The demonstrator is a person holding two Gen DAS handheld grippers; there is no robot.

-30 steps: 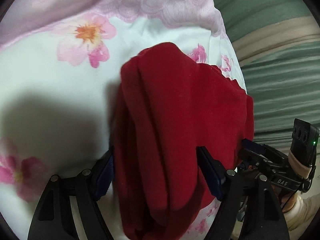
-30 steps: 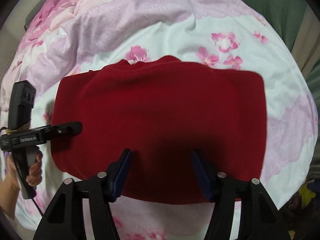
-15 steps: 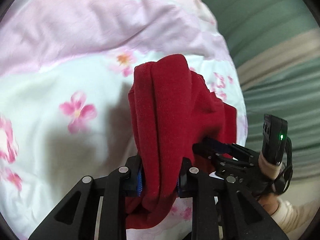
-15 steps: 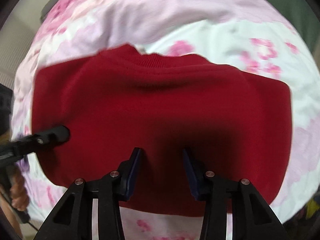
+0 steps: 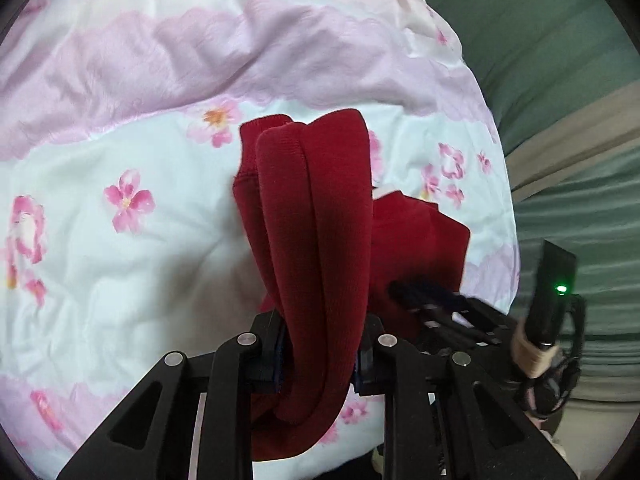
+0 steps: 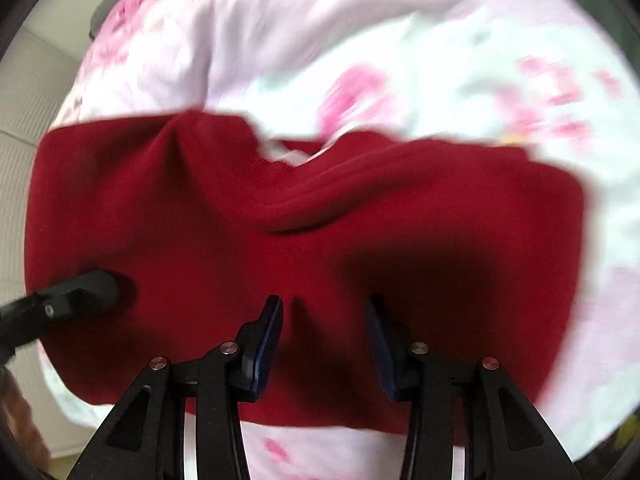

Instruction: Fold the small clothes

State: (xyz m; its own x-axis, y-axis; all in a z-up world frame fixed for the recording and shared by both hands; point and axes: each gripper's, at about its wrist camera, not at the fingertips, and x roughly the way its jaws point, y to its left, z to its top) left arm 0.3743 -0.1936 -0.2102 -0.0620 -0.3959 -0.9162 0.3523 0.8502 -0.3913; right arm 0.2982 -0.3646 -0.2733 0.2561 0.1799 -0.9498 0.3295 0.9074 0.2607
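A: What takes up most of both views?

B: A floral quilt (image 5: pixel 120 272), white and lilac with pink blossoms, spread over a bed. Beyond its edge hangs a green striped curtain (image 5: pixel 568 80).

A: And the garment?

B: A red knit sweater (image 6: pixel 304 240) lies on the quilt, partly lifted; the right wrist view is blurred, so its exact outline is uncertain. One end is gathered into thick upright folds.

A: Which gripper has those folds?

B: The left gripper (image 5: pixel 320 356); its fingers are clenched on the bunched fabric, which hangs down between them.

A: And the other one?

B: The right gripper (image 6: pixel 325 344) sits at the sweater's near edge, fingers (image 6: pixel 269 344) parted, with cloth between them but not pinched.
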